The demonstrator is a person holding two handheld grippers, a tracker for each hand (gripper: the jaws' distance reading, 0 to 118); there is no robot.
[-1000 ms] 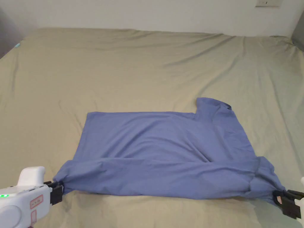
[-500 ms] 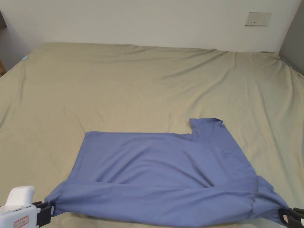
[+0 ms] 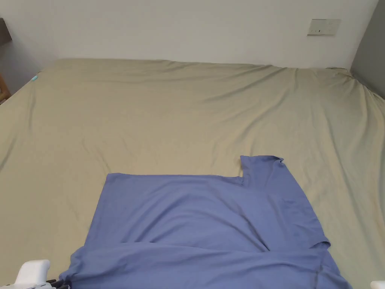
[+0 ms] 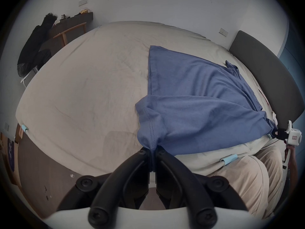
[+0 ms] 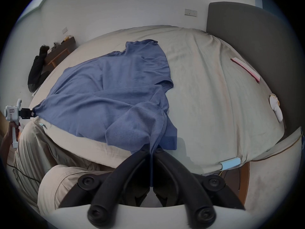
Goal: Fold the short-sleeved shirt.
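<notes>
the left gripper [image 4: 152, 150] pinches the blue shirt [image 3: 203, 222] hem at lower centre of its view; the right gripper [image 5: 151, 150] pinches a bunched edge likewise. the head view shows the shirt on the bed [image 3: 169, 113], lower in frame than before, grippers nearly cropped.

No readable text anywhere. The left claw [image 5: 33, 114] has a red-edged sticker on its white housing (print too small to make out), same on the right claw [image 4: 273, 132]. The wall switch plate [image 3: 323, 27] carries no markings I can resolve.
</notes>
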